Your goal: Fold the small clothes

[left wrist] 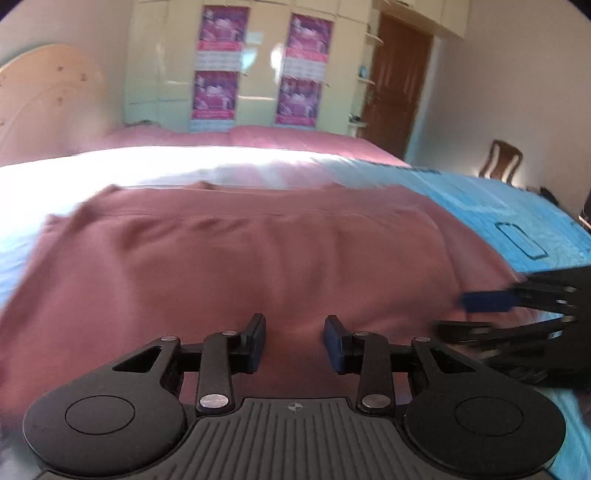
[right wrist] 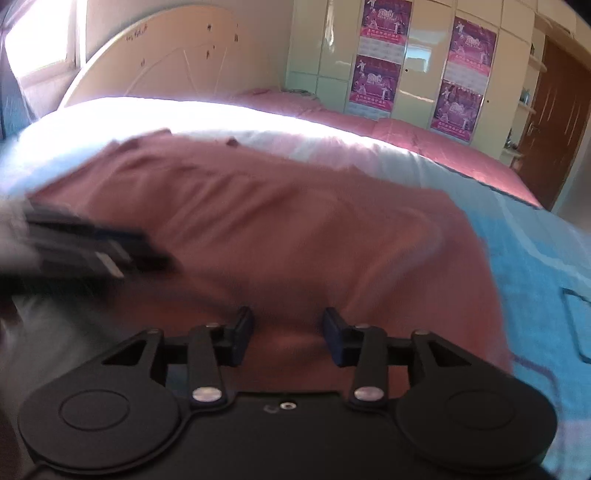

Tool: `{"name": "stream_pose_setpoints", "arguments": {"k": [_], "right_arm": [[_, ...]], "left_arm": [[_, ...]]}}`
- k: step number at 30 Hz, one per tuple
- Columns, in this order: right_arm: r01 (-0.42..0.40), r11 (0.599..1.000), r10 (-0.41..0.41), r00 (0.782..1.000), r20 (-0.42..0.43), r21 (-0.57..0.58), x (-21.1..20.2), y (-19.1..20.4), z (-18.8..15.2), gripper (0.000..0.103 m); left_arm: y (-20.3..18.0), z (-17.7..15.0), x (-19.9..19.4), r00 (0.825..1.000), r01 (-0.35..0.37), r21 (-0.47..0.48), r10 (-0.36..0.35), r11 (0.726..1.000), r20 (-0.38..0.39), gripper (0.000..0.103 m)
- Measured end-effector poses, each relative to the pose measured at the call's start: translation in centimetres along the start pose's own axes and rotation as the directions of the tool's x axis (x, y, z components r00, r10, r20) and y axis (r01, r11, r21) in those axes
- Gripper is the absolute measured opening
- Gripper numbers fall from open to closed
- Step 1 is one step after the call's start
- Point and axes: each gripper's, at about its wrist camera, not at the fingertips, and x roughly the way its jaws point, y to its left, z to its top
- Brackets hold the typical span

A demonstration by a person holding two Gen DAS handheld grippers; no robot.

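on the bed (left wrist: 517, 206) in front of you, a dusty-pink garment (left wrist: 236, 258) lies spread flat across the blue cover, its far edge running up toward the sunlit white stretch of bedding. both frames are smeared, so fine creases and edges are hard to read.

your left gripper (left wrist: 294, 341) sits low over the near part of the pink cloth, angled downward. its two blue-padded fingers (left wrist: 334, 343) stand apart with a clear gap between them, and only the cloth's flat surface shows through that gap; whether the tips touch the fabric, you cannot tell from here.

your right gripper (right wrist: 288, 338) is just beside it, also low over the near edge of the garment, closer to the cloth's right-hand border where the blue cover (right wrist: 546, 288) shows. its fingers are likewise parted, nothing pinched between them. in the left wrist view it comes in from the right edge as a blurred black shape with one blue pad.

behind the bed you can see a pink bedspread (left wrist: 295, 140), a pale curved headboard (right wrist: 155, 55), cream wardrobe doors (left wrist: 166, 55) carrying four purple posters (left wrist: 221, 29), a brown door (left wrist: 399, 81) and a wooden chair (left wrist: 500, 158) by the wall.
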Motion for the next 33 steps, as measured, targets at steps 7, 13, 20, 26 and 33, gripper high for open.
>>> {"name": "stream_pose_setpoints", "arguments": {"k": [7, 13, 20, 26, 33], "right_arm": [[0.132, 0.981, -0.123, 0.99, -0.07, 0.141, -3.3, -6.4, -4.0, 0.042], [0.066, 0.982, -0.068, 0.998, 0.01, 0.179, -4.0, -4.0, -1.1, 0.006], [-0.111, 0.986, 0.111, 0.994, 0.006, 0.127, -1.0, 4.0, 0.1, 0.006], [-0.032, 0.99, 0.028, 0.999, 0.031, 0.136, -3.0, 2.0, -0.4, 0.007], [0.167, 0.941, -0.152, 0.986, -0.076, 0.293, -3.3, -7.4, -4.0, 0.003]], "left_arm": [[11.5, -3.5, -5.8, 0.976, -0.217, -0.157, 0.217, 0.963, -0.017, 0.035], [7.8, -2.6, -5.6, 0.985, -0.161, -0.15, 0.168, 0.975, 0.032, 0.035], [-0.4, -2.7, -0.9, 0.995, -0.077, -0.036, 0.074, 0.996, -0.071, 0.035], [3.7, -2.1, -4.5, 0.978, -0.205, -0.053, 0.206, 0.977, 0.015, 0.035], [10.9, -3.6, -6.2, 0.948, -0.317, -0.153, 0.317, 0.936, -0.026, 0.035]]}}
